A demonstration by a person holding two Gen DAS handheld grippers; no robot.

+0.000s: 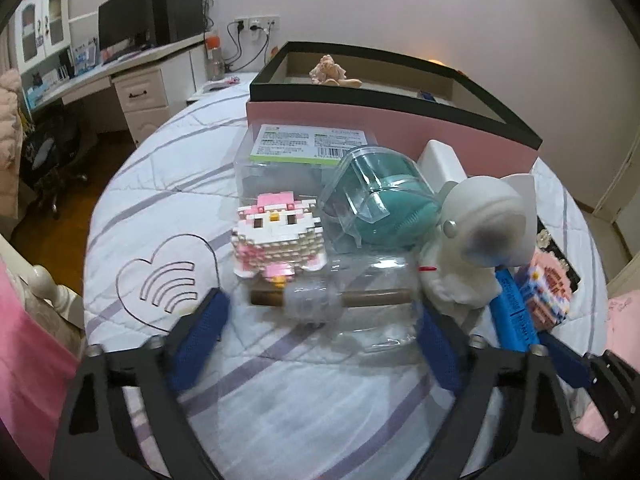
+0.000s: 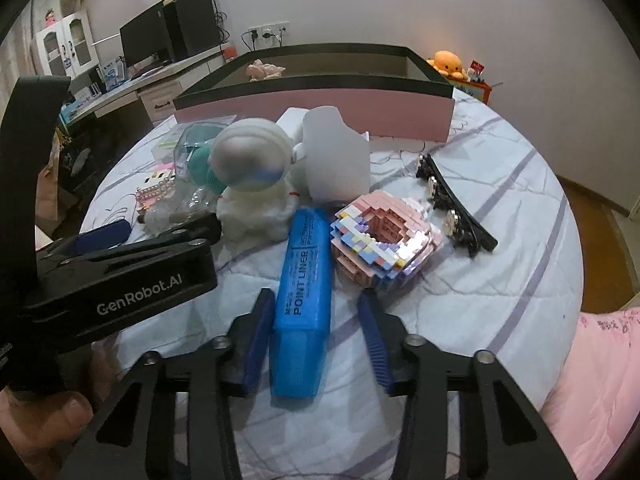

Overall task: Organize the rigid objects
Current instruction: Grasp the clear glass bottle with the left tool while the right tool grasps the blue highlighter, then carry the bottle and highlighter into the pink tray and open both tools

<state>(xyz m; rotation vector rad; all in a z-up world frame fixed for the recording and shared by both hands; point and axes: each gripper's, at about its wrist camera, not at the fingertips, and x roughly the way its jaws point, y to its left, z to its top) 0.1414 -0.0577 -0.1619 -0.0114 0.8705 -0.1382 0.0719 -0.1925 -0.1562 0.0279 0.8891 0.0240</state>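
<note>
On the bed, my left gripper (image 1: 320,320) is open, its fingers either side of a clear plastic case holding a brown stick (image 1: 340,300). Behind it sit a pink-and-white brick figure (image 1: 276,236), a teal item in a clear case (image 1: 376,204) and a white astronaut figure (image 1: 476,240). My right gripper (image 2: 316,320) is open around the near end of a blue highlighter (image 2: 304,288). A pink brick donut (image 2: 384,244) lies right of the highlighter, and the astronaut (image 2: 252,184) stands left of it. The left gripper body (image 2: 120,276) shows at the left.
A pink box with a black rim (image 1: 400,120) stands behind the objects with a small pink figurine (image 1: 332,72) inside. A clear labelled box (image 1: 288,152) and a white block (image 2: 336,156) lie before it. A black hair clip (image 2: 452,208) lies right. A desk (image 1: 120,68) stands far left.
</note>
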